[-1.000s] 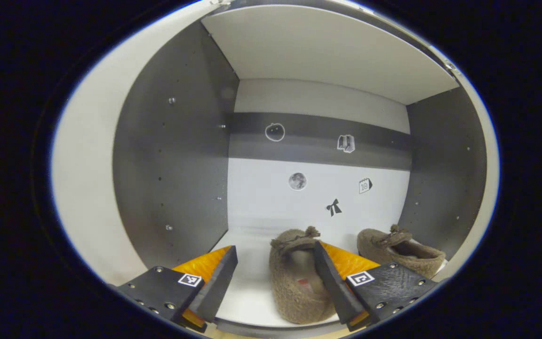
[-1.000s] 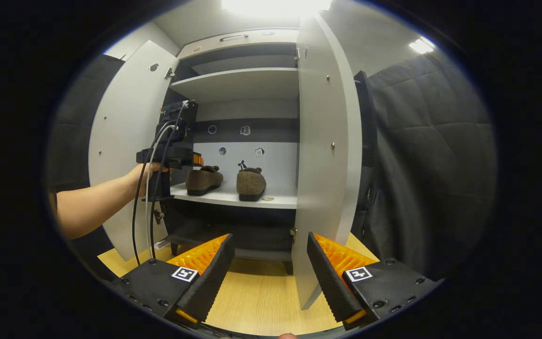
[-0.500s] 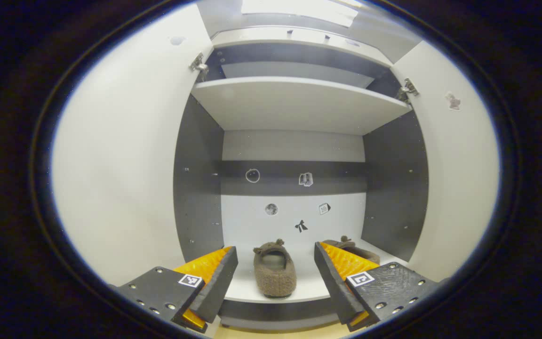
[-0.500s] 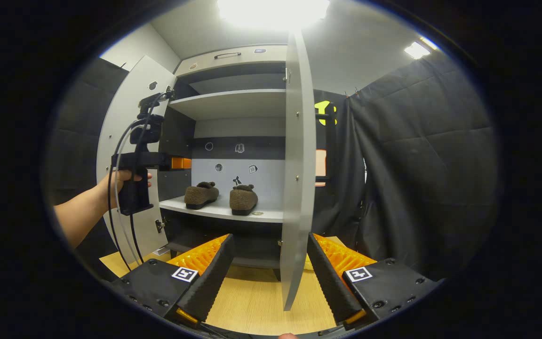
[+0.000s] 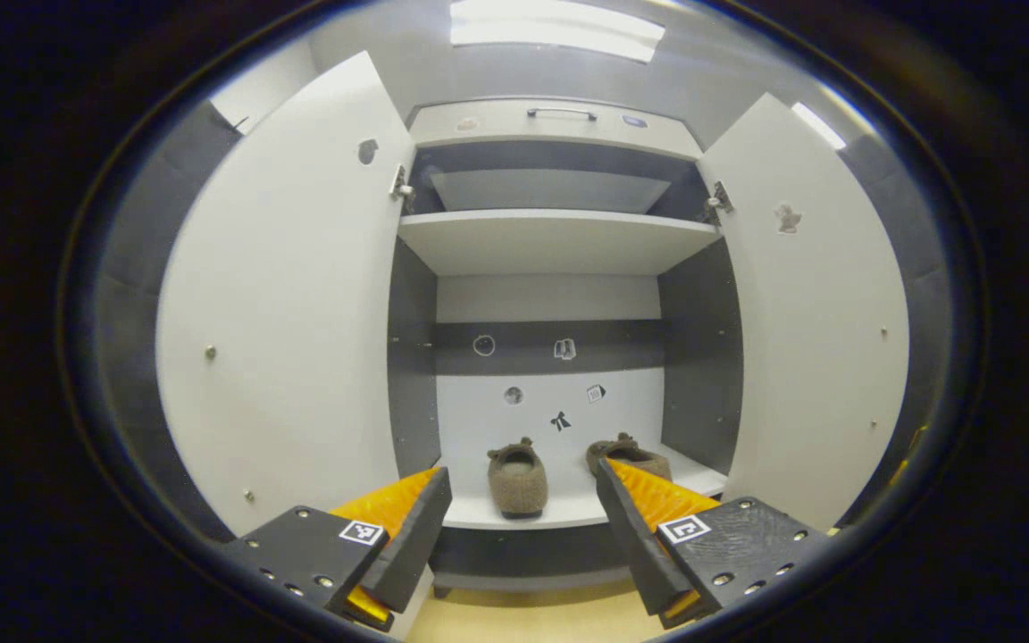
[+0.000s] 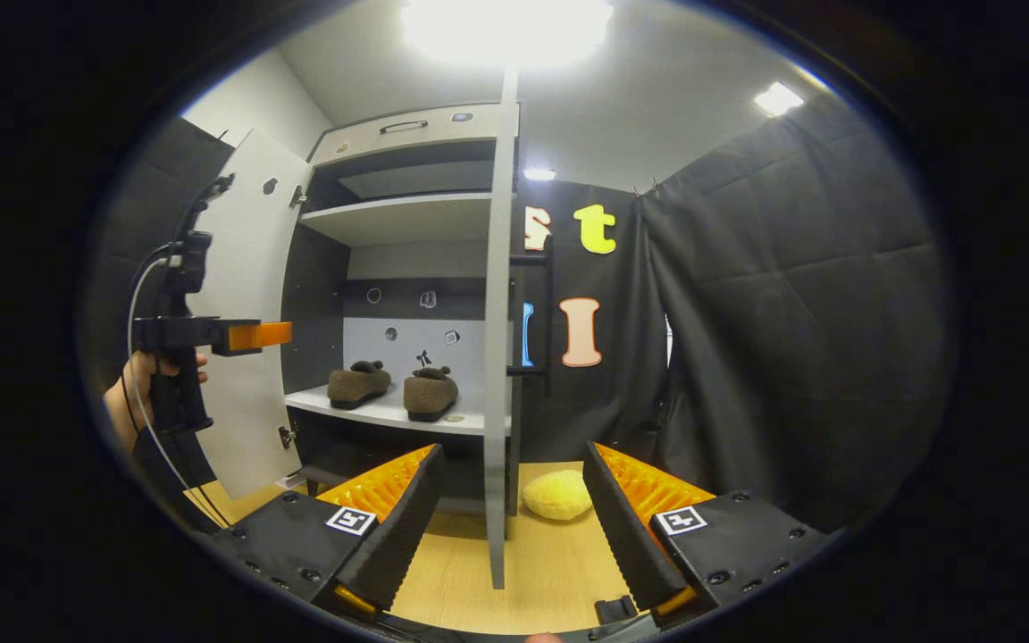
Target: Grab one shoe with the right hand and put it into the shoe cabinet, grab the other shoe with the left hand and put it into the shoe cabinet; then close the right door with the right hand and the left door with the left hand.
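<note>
Left gripper view
Left tool: fingers spread wide, nothing between them, facing the shoe cabinet.
Shoes: two brown fuzzy slippers on the white lower shelf; left slipper near the shelf's front edge, heel toward the camera; right slipper beside it toward the right wall, partly behind a finger.
Doors: left door and right door both swung open, white, flat.
Cabinet inside: dark grey side walls, white upper shelf, small stickers on the back panel.

Right gripper view
Right tool: fingers apart, empty, the right door seen edge-on in line with the gap.
Left tool: held by a hand in front of the open left door; whether its fingers are apart cannot be told here.
Slippers: side by side on the lower shelf.
Floor: light wood; a yellow plush lump lies by the cabinet's base.
Room: black quilted cloth on the right, ceiling lights above.
</note>
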Tool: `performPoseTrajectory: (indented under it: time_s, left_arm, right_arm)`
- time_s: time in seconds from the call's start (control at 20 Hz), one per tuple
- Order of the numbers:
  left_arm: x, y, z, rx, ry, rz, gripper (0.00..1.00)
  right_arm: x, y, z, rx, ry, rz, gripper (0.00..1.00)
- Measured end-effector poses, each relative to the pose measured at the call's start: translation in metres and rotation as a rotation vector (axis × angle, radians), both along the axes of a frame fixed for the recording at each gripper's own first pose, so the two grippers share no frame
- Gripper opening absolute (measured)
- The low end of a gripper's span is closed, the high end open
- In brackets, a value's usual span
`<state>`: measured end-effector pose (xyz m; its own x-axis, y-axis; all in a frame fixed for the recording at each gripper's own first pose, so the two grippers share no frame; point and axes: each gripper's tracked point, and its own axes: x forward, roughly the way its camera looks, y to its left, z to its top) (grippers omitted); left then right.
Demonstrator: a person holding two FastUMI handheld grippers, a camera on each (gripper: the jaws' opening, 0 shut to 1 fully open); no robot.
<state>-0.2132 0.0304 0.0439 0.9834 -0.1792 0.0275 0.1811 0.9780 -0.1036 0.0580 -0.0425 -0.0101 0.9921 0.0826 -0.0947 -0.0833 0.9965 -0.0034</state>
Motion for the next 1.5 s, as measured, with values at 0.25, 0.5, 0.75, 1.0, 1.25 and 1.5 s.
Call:
performPoseTrajectory:
  time_s: [0.25, 0.5, 0.75, 1.0, 1.25, 1.5]
  left_arm:
    - [0.000, 0.006, -0.001, 0.026, 0.011, 0.032, 1.00]
    - [-0.003, 0.012, -0.001, 0.032, 0.040, 0.085, 1.00]
    - [-0.005, 0.026, 0.003, 0.034, 0.052, 0.141, 0.94]
    - [-0.013, 0.056, -0.005, 0.026, 0.056, 0.178, 0.95]
    - [-0.015, 0.099, -0.014, 0.012, 0.065, 0.213, 0.95]
    - [-0.015, 0.147, -0.014, 0.029, 0.060, 0.258, 0.95]
  right_arm:
    - [0.007, -0.023, 0.013, 0.008, -0.013, -0.006, 0.96]
    - [0.019, -0.035, 0.024, 0.024, -0.020, -0.019, 0.96]
    - [0.036, -0.064, 0.042, 0.012, -0.037, -0.092, 0.98]
    - [0.052, -0.096, 0.060, 0.021, -0.049, -0.216, 0.98]
    - [0.073, -0.101, 0.069, 0.014, -0.046, -0.288, 0.94]
    - [0.094, -0.075, 0.072, -0.005, -0.040, -0.297, 0.94]
